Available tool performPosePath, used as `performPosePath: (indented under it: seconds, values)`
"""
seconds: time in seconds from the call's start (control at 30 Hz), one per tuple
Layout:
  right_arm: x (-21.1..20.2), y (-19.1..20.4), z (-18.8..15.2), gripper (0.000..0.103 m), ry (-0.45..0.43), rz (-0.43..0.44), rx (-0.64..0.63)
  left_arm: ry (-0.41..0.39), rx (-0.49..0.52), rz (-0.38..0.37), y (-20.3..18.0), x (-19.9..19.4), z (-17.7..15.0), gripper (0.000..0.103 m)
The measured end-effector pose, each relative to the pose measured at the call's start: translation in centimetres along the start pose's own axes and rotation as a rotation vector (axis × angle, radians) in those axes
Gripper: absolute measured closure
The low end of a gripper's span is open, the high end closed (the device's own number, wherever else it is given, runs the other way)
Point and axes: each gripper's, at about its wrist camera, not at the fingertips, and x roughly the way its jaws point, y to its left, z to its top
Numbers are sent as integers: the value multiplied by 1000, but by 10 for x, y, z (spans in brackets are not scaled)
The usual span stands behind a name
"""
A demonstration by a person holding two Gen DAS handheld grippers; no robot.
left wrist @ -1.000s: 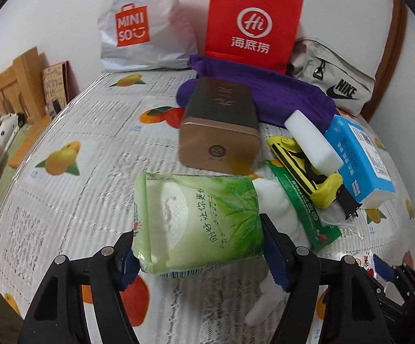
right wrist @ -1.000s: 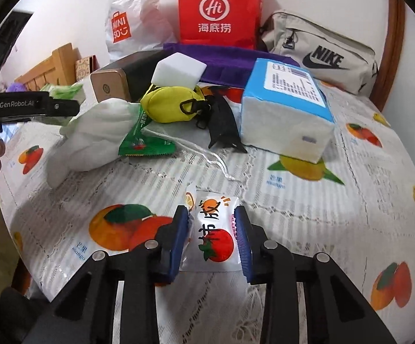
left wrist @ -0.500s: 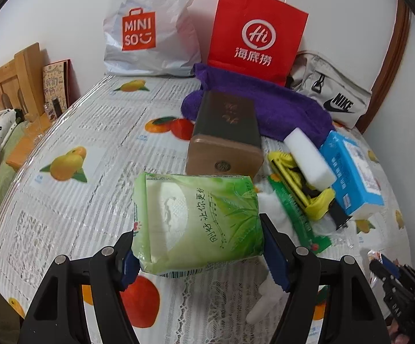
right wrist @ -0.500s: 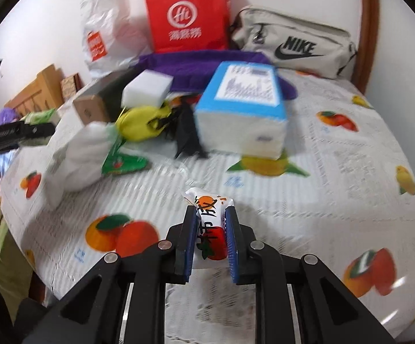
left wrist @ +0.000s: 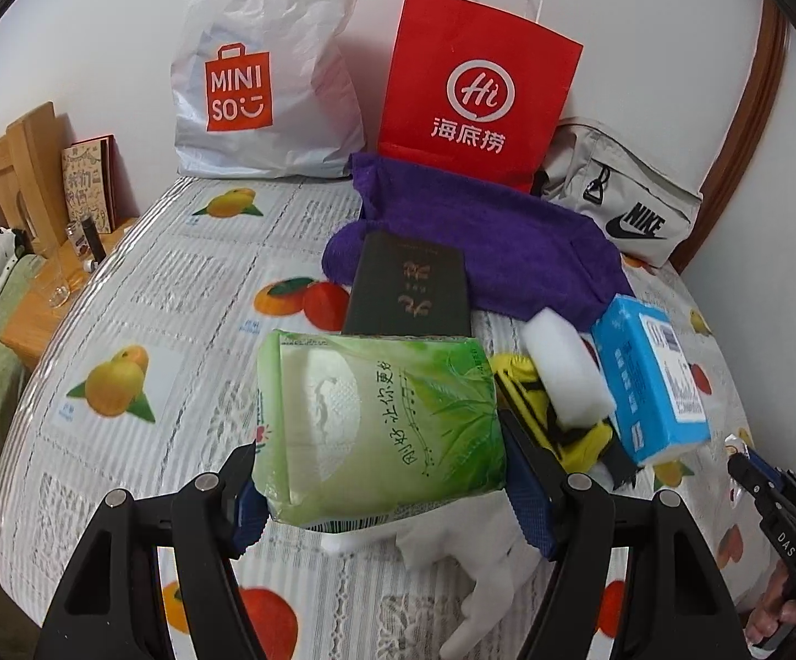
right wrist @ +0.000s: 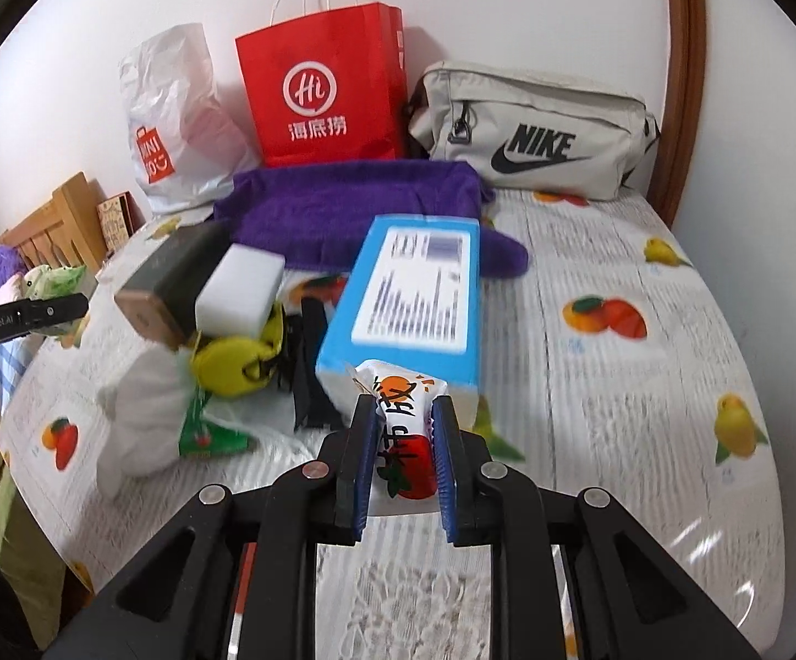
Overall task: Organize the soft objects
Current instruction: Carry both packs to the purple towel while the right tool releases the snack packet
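Far left against the wall: white MINISO bag, then red paper bag, then grey Nike pouch at far right. Purple towel lies in front of them on the fruit-print bench cover.

Left gripper: fingers clamped on either side of a green tissue pack, held clear of the bench (dark box just beyond it).

Mid-scene pile: white sponge block on yellow pouch, blue tissue box beside.

Right gripper: fingers pinching a small tomato-print snack packet, lifted, near the blue box's near end.
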Motion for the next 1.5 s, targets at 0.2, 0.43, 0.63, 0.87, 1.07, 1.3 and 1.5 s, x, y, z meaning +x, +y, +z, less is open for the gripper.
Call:
performPosePath:
  seconds: [0.2, 0.43, 0.63, 0.87, 1.07, 1.3, 1.5]
  values:
    - [8, -1, 33, 83, -26, 7, -14, 6, 6, 20, -2, 8, 23, 33]
    - [26, -2, 76, 83, -50, 39, -37, 25, -24, 8, -2, 24, 52, 33]
    - [55, -5, 117, 83, -67, 65, -56, 34, -19, 22, -5, 42, 78, 33]
    - [114, -13, 156, 82, -17, 78, -68, 53, -19, 22, -6, 70, 106, 33]
    - [163, -22, 173, 81, 51, 102, -80, 73, -19, 9, -8, 96, 130, 33]
    - [204, -25, 176, 77, 157, 143, -99, 122, -12, -13, -19, 137, 148, 33]
    - [219, -23, 175, 75, 193, 129, -140, 154, 12, -8, -32, 172, 166, 33]
